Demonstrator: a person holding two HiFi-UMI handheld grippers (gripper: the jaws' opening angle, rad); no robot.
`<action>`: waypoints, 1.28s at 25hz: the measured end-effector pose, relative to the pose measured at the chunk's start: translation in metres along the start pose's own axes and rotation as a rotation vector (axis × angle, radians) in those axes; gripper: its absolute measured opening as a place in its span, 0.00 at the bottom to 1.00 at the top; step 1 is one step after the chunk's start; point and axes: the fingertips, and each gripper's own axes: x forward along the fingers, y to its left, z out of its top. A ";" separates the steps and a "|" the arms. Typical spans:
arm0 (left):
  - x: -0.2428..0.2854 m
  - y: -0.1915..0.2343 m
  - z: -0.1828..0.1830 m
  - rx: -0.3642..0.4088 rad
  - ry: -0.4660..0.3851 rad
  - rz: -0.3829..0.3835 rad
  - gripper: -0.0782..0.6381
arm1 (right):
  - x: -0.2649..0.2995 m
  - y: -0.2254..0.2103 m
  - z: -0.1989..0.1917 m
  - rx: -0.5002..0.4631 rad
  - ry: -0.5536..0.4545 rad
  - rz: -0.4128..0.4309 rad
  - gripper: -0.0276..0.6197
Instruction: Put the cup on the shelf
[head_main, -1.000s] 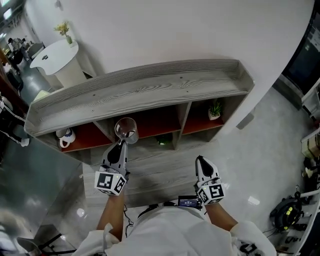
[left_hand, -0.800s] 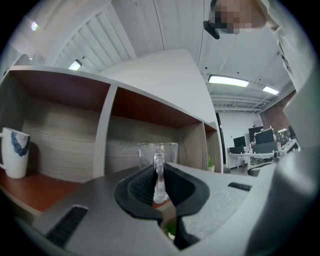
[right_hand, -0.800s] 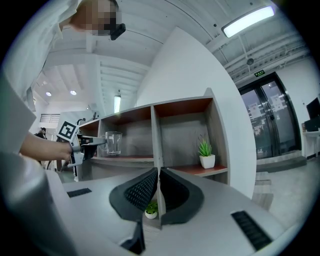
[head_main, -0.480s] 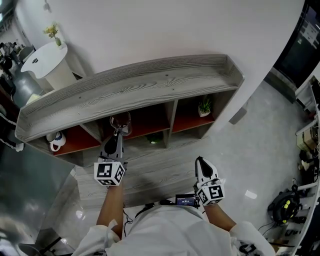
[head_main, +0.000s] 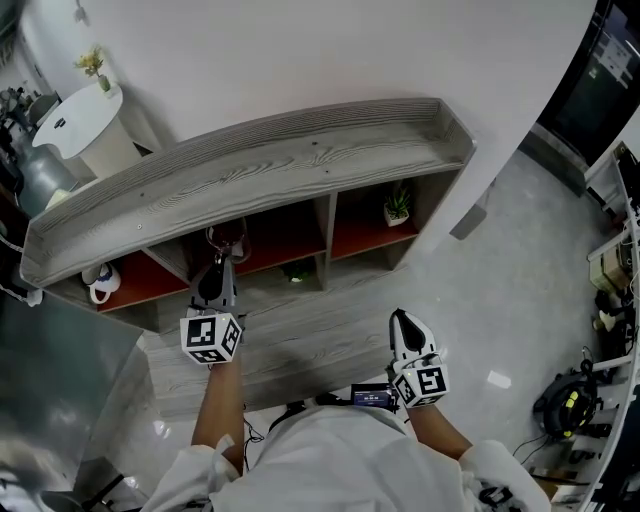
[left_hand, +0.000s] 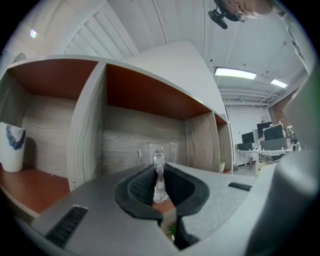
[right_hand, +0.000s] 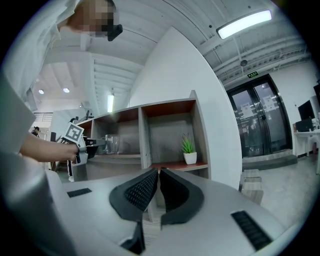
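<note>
A clear glass cup (head_main: 227, 240) hangs at the mouth of the middle compartment of the grey wooden shelf (head_main: 260, 175), partly hidden under its top board. My left gripper (head_main: 213, 285) is shut on the cup's handle. In the left gripper view the cup (left_hand: 159, 150) stands upright just beyond the left gripper (left_hand: 159, 187), in front of the compartment's back wall. My right gripper (head_main: 405, 335) is held low in front of the person, shut and empty. The right gripper view has the right gripper (right_hand: 157, 182) with its pads together, and the cup (right_hand: 112, 144) off to the left.
A white mug with a blue pattern (left_hand: 12, 147) stands in the left compartment. A small potted plant (head_main: 398, 208) stands in the right one. A round white table (head_main: 75, 125) with a flower vase is at the far left. Equipment (head_main: 570, 405) lies on the floor at right.
My left gripper has carried the cup forward, from in front of the shelf into the mouth of the middle compartment. The right gripper has stayed where it was.
</note>
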 end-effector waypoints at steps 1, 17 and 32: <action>0.000 0.000 -0.001 -0.001 0.001 0.004 0.15 | -0.001 -0.001 0.000 0.001 0.001 -0.001 0.11; -0.003 0.000 -0.004 0.014 -0.027 0.078 0.36 | -0.017 -0.020 -0.007 0.006 0.008 0.004 0.11; -0.115 -0.048 -0.012 0.011 -0.033 0.158 0.17 | 0.001 -0.008 0.003 -0.010 -0.017 0.193 0.11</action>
